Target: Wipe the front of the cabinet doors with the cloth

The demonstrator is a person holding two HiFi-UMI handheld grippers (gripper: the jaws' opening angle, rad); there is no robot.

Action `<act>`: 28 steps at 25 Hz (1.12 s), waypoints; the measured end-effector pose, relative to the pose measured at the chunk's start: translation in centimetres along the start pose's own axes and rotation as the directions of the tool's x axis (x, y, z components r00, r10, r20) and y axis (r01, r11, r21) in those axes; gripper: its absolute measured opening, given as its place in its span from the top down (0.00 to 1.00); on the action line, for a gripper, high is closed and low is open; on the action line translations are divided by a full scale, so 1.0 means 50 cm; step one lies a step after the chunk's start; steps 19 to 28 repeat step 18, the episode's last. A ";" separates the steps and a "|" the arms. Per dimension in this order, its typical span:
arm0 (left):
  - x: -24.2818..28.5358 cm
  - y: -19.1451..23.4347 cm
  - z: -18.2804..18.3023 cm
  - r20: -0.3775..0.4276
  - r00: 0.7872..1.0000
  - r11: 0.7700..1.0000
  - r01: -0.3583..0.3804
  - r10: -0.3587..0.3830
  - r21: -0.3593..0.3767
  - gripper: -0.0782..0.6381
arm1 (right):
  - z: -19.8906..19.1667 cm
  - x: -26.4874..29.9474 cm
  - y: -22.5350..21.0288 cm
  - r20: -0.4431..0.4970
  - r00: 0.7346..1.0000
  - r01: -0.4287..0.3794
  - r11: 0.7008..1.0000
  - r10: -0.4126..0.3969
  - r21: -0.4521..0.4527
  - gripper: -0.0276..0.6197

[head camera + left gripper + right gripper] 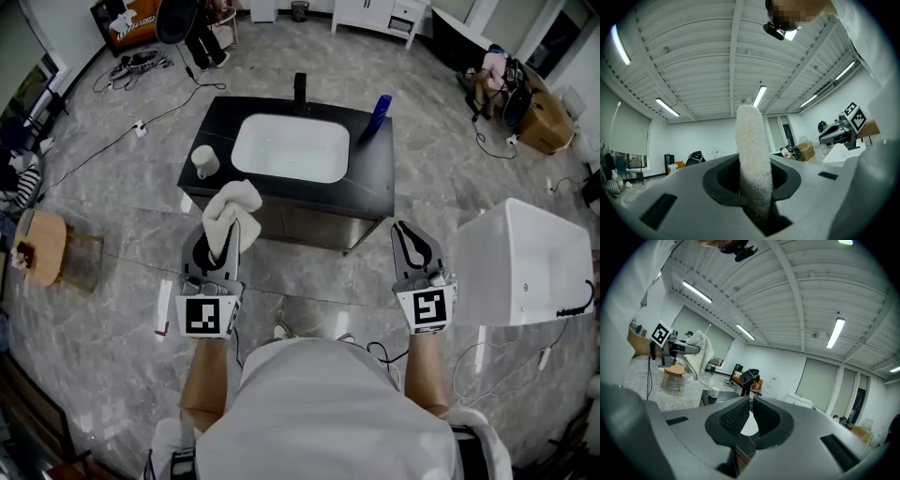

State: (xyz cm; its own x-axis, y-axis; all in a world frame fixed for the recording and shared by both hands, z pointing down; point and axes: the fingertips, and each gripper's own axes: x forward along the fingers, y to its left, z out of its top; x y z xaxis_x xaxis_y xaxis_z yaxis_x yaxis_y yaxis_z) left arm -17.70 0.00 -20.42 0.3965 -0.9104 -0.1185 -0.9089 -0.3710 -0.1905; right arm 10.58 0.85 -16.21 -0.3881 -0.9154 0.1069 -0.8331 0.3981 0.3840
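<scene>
1. The left claw (223,251) is pinching the cloth (232,208). In the left gripper view its 2 jaws close on a thick white terry fold that stands straight up out of them. From above, the rest of the cloth bunches in a loose, soft lump over the claw tip, and it would likely flatten readily against a panel.
2. Ahead of that claw and lower down are the cabinet doors (300,225), a dark brownish band under the near edge of the black counter (373,183). The band's long axis runs left to right across the person, angled so its right end sits a little nearer. In the head view the cloth overlaps the band's left end, but I cannot tell whether it touches. My guess is it hangs in the air short of it.
3. A white mug (204,161) and a blue bottle (380,112) stand on the counter either side of the white basin (291,147). None of them blocks the door fronts.
4. The right claw (415,242) shows near the cabinet's right corner from above, with its jaws pressed almost together and nothing between them.
5. As I judge it, the left claw should carry the cloth forward and down to the left door, then sweep along that left-to-right axis. Wiping has not begun.
</scene>
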 end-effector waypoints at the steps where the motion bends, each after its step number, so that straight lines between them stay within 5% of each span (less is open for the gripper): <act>1: 0.000 -0.002 0.001 0.003 1.000 1.000 0.004 -0.004 0.000 0.75 | -0.001 -0.004 -0.001 -0.012 1.000 0.006 1.000 -0.006 0.006 0.88; 28: 0.001 -0.028 0.008 0.001 1.000 1.000 0.028 -0.028 -0.005 0.75 | -0.007 -0.019 -0.007 0.002 1.000 0.006 0.999 -0.006 0.047 0.88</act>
